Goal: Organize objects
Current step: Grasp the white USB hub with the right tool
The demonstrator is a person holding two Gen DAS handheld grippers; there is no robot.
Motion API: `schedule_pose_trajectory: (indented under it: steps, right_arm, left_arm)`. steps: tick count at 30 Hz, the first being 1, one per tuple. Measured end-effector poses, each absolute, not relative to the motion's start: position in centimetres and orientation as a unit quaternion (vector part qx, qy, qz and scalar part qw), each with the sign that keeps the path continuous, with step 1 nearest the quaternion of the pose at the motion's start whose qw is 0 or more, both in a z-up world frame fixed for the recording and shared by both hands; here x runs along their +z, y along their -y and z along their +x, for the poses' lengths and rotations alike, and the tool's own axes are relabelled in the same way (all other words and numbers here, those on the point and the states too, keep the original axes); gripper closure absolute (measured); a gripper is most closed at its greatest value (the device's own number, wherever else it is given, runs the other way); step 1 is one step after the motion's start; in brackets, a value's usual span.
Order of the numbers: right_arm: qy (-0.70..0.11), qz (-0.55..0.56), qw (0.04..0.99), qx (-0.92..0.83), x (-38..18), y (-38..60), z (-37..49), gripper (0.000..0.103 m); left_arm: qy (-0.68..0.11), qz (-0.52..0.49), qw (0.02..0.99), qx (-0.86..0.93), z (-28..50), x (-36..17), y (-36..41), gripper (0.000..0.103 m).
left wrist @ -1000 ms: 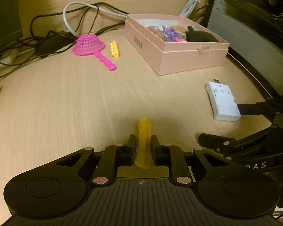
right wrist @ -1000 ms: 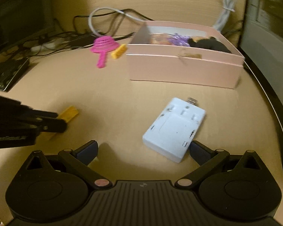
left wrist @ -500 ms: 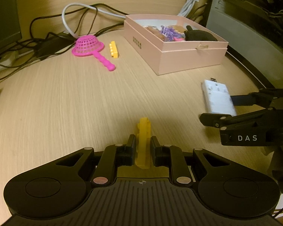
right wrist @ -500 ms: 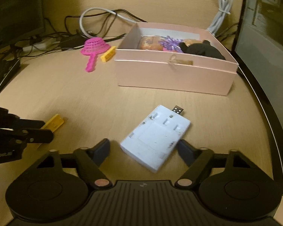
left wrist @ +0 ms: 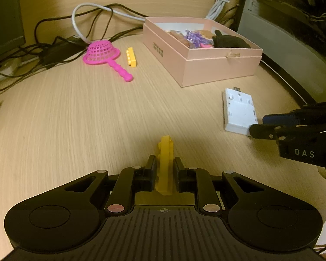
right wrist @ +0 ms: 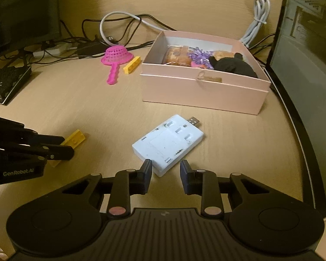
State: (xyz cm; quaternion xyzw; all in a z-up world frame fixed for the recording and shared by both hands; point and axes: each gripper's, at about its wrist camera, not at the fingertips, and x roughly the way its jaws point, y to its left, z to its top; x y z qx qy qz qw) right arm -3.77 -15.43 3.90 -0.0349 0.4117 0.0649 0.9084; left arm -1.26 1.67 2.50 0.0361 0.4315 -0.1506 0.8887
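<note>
Two grippers: both closed on something, each low over the wooden desk
Left gripper: jaws nearly together, pads clamped on the flat sides of a yellow toy brick, which stands on edge between them and pokes out forward
Right gripper: jaws have just been closing around the near corner of the white USB charger; they look pinched on that corner alone
Charger, place: flat on the desk, plug end towards the pink box, just short of its front wall
Charger, handling: likely a light, hollow, stiff plastic shell with smooth faces; a corner grip may let it swivel or slip, so the long straight sides are the safer hold, away from the metal plug
Brick, handling: small, rigid, very light; the studs give the pads purchase
Box: open, already partly filled, probably the goal
Further out: pink toy sieve and a second yellow brick lie side by side, left of the box
</note>
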Motion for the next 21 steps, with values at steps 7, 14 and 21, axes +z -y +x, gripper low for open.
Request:
schedule_pose_trajectory:
  steps: [7, 14, 21]
  right_arm:
    - [-0.408, -0.043, 0.911, 0.041, 3.8, 16.1, -4.9, 0.043]
    - [-0.399, -0.011, 0.916, 0.030, 4.4, 17.1, -5.1, 0.021]
    - [-0.427, 0.061, 0.902, 0.013, 3.6, 16.6, -1.1, 0.012]
  left_arm:
    - [-0.433, 0.036, 0.888, -0.151, -1.3, 2.5, -1.8, 0.083]
    - [-0.433, 0.036, 0.888, -0.152, -1.3, 2.6, -1.7, 0.083]
    - [-0.433, 0.037, 0.887, -0.152, -1.3, 2.7, -1.9, 0.083]
